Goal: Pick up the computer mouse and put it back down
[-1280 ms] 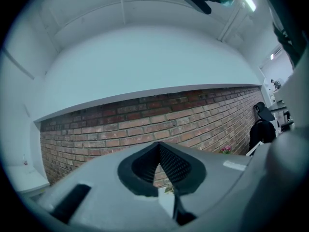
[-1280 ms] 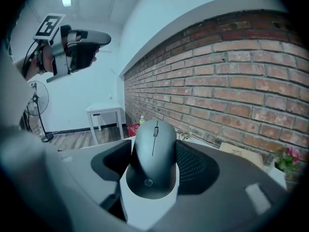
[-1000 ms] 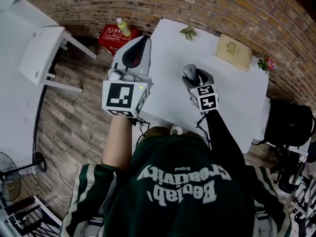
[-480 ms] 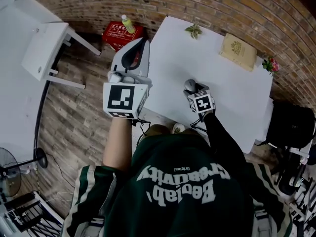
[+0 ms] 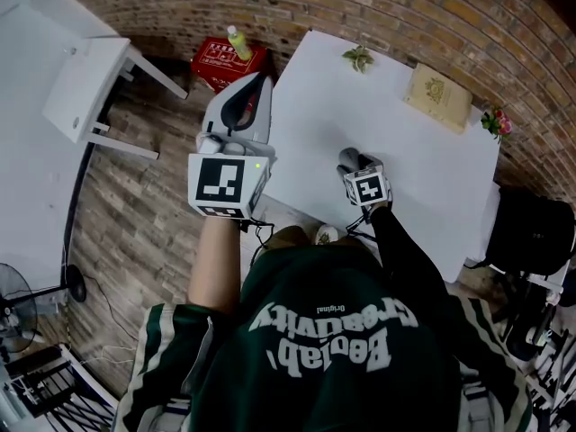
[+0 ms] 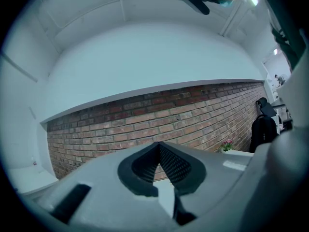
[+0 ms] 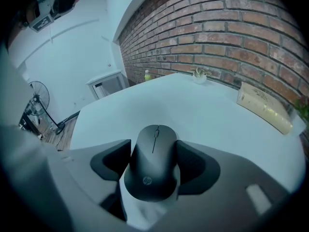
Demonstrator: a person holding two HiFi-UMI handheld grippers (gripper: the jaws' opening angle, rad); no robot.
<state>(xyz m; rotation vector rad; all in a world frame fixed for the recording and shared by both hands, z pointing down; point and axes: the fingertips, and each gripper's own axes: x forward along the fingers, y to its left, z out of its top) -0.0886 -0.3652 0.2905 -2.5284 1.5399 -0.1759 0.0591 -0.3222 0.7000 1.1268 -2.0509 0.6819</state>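
Both right gripper (image 5: 356, 166) jaws clamped the computer mouse (image 7: 153, 168) near the table's (image 5: 432, 178) front edge, where premature release could drop it; left gripper (image 6: 159, 164) closed, empty.

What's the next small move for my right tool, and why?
Probably open the right tool slightly: it grips both sides of the computer mouse, which appears down on the white table, though contact underneath isn't visible.

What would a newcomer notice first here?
The black computer mouse sits clamped between the jaws of the right hand-held gripper, over the white table. The left hand-held gripper hangs shut and empty beside the table, facing a brick wall.
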